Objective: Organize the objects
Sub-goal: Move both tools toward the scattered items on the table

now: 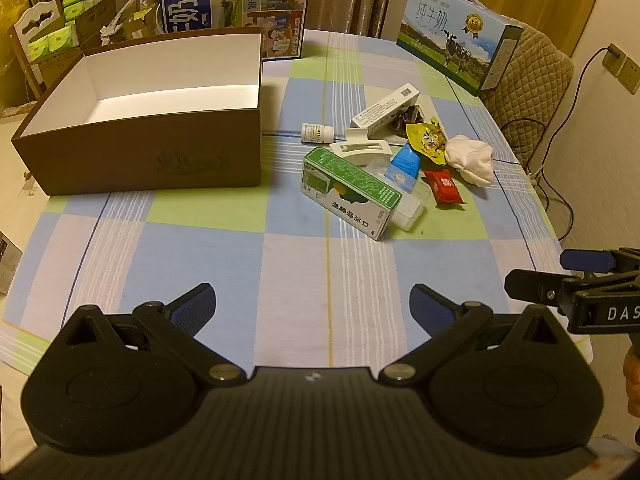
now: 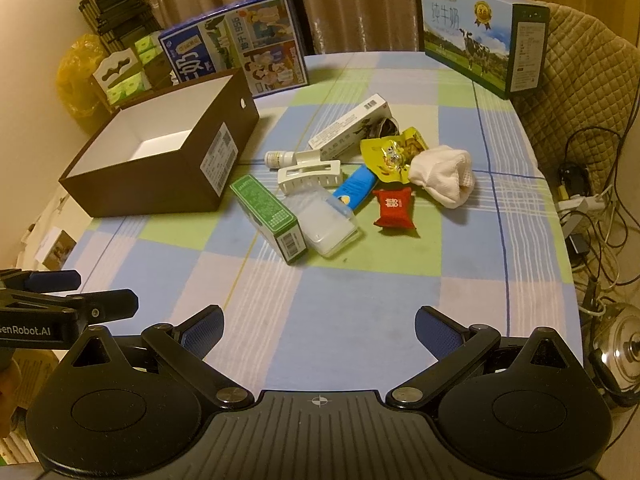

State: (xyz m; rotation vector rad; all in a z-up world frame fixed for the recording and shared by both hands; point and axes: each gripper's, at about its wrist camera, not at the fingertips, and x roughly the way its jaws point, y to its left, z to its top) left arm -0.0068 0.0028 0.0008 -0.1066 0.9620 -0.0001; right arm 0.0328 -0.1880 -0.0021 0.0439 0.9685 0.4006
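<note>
Both the left hand-held gripper (image 1: 312, 304) and right hand-held gripper (image 2: 318, 326) are held wide, empty. The green carton (image 2: 270, 216), judged light and stiff, is best pinched across its narrow sides.

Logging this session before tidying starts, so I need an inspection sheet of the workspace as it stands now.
Surface: checked tablecloth, near half bare.
Job's things: open brown box, nothing seen inside; beside it a pile: green carton, white hair clip, small bottle, red packet, yellow packet, white cloth.
Clutter: two milk cartons at the far edge.
Grippers: left gripper and right gripper both open, holding nothing.
Cables: tangle and power strip right of the table.
Surroundings: curtains, quilted chair.
</note>
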